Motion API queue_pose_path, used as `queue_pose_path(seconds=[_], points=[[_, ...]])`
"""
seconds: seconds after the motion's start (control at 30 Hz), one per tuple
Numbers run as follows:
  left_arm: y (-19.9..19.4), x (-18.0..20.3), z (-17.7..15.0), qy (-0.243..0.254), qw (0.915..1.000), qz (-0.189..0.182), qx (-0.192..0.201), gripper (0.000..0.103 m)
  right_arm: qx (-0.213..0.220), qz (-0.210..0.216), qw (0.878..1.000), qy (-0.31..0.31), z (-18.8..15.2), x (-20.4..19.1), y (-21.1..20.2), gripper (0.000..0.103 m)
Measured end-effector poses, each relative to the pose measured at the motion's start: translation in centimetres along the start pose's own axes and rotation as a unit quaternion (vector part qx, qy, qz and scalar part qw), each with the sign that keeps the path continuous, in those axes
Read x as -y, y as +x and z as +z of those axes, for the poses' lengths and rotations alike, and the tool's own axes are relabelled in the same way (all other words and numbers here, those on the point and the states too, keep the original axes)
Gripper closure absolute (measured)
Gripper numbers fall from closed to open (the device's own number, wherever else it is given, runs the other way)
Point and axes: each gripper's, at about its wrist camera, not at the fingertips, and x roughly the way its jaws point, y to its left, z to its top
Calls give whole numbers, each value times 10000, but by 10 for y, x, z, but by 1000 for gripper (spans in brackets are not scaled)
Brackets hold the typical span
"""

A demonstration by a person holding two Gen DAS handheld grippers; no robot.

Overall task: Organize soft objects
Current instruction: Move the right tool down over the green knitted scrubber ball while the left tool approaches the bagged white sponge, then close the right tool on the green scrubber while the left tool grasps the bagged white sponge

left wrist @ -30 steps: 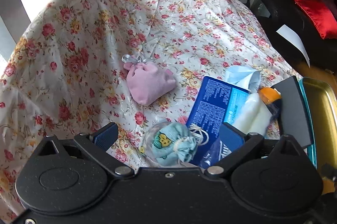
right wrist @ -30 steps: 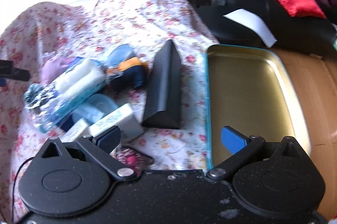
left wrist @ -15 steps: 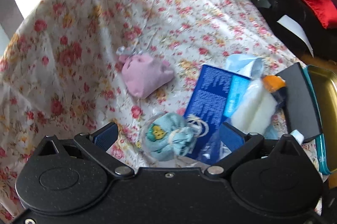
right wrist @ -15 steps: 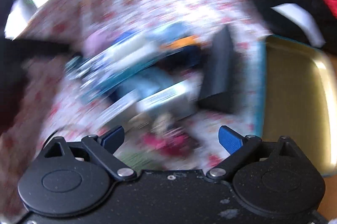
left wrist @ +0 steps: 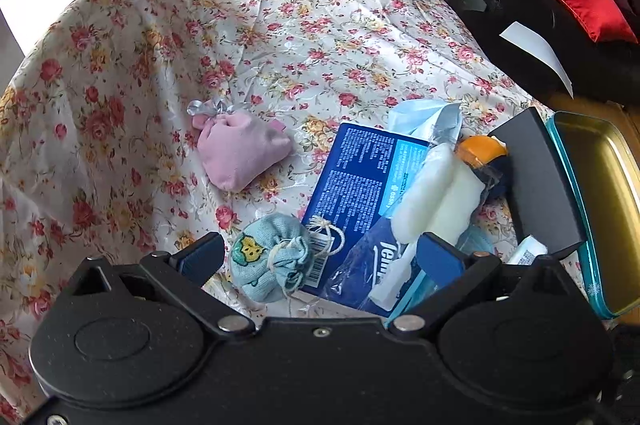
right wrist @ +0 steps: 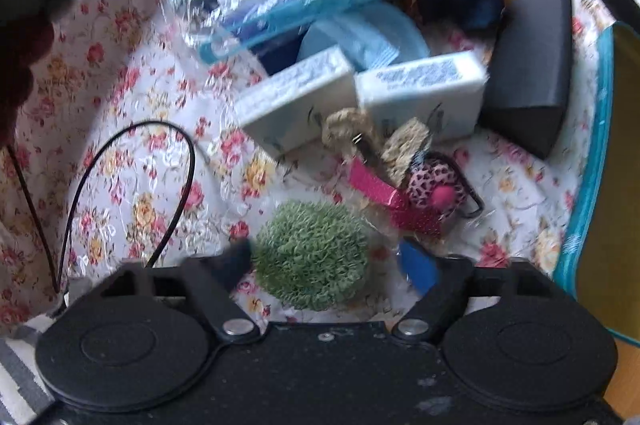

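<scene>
green and fuzzy, the pom-pom ball [right wrist: 312,255] sits between the fingers of the right hand-held gripper [right wrist: 324,263], whose jaws have just been closing around it; the view is blurred, so whether the pads already press on it i cannot tell. it looks feather-light and squashy, so it should give under the pads and want a hold across its middle, not at the loose tufts. the left hand-held gripper [left wrist: 318,257] hangs released over a pale blue drawstring pouch [left wrist: 274,263], which lies between its fingers untouched; that pouch also looks soft and light, best pinched on its plump body. a pink pouch [left wrist: 242,153] lies farther back. everything rests on a glossy flowered cloth [left wrist: 132,73] over the desk, probably slippery, with a gold tray [left wrist: 600,193] at the right edge. beyond are a window and a red cushion [left wrist: 584,3].
</scene>
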Motion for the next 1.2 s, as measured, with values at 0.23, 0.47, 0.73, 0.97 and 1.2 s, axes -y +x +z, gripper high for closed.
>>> queue_pose_path(seconds=[0.23, 0.47, 0.73, 0.97, 1.2], points=[[5, 16, 3, 272, 9996, -12, -24, 4, 375, 359, 9986, 58, -7, 2, -17, 50], [10, 42, 6, 677, 9977, -77, 22, 4, 445, 469, 9979, 13, -7, -1, -27, 50], [33, 76, 6, 1362, 9906, 6, -141, 4, 29, 133, 9999, 1, -5, 0, -5, 43], [53, 87, 7, 1610, 9858, -52, -471, 42, -219, 166, 9996, -7, -3, -2, 5, 35], [49, 81, 11, 1465, 9877, -232, -488, 51, -347, 148, 9993, -30, -2, -5, 16, 27]])
